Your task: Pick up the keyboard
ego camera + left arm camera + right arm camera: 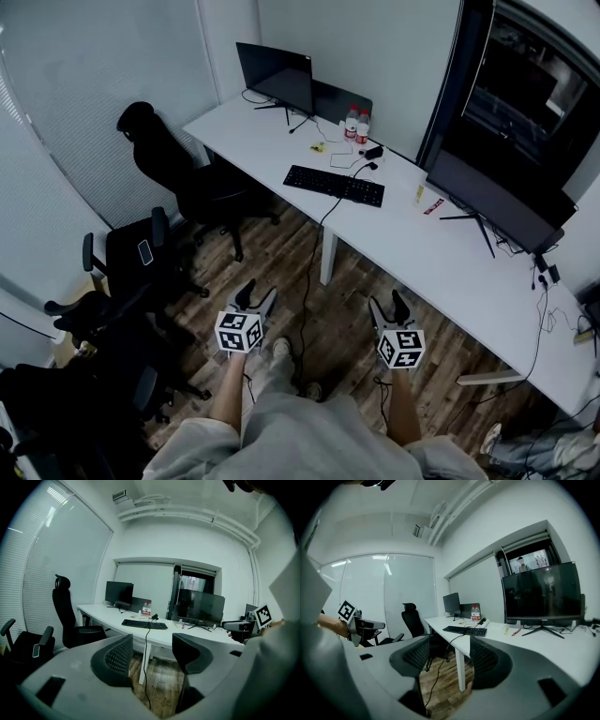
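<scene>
Black rectangular keyboard (pixel 334 185) lies flat on the long white counter (pixel 450 272), at twelve o'clock from the person. Left hand-held gripper (pixel 255 294) at its seven o'clock and right hand-held gripper (pixel 389 305) at its five o'clock hover well apart from it, both released, jaws empty.

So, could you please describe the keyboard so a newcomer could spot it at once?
Start at the long white desk, with a small dark monitor at its far end and a wide dark monitor nearer. Between them, near the front edge, lies the flat black rectangular keyboard. It alone is a low, wide slab, with a black cable dropping off the edge beside it.
</scene>
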Motion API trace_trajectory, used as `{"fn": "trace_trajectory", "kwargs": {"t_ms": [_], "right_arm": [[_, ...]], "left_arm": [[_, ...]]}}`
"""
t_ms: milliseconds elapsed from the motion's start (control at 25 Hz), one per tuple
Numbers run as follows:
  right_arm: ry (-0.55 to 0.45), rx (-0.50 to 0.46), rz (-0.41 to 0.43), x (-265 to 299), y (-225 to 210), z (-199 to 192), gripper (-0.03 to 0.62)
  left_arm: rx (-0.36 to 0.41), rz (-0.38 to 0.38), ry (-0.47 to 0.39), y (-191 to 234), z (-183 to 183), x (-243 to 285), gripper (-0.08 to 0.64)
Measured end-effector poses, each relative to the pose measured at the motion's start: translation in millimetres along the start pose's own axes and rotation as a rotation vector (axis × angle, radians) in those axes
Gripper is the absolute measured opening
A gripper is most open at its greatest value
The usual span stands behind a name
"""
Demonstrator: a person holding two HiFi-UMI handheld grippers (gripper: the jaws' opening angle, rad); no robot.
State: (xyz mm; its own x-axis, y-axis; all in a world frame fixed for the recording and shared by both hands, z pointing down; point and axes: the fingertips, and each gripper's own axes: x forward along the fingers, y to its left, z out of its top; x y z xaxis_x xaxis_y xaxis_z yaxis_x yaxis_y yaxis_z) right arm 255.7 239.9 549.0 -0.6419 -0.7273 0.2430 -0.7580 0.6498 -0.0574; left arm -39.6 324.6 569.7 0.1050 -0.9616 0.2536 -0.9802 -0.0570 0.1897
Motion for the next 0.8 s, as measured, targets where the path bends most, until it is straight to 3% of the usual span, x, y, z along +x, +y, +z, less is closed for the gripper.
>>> {"fn": "trace_trajectory", "kwargs": {"t_ms": [800], "right_arm": [[0.016, -0.018, -0.020, 122.0, -36.7, 29.2, 0.245]], "left_arm": [[-0.020, -0.013, -0.006, 65.3, 30.9, 117.5, 0.259]]}}
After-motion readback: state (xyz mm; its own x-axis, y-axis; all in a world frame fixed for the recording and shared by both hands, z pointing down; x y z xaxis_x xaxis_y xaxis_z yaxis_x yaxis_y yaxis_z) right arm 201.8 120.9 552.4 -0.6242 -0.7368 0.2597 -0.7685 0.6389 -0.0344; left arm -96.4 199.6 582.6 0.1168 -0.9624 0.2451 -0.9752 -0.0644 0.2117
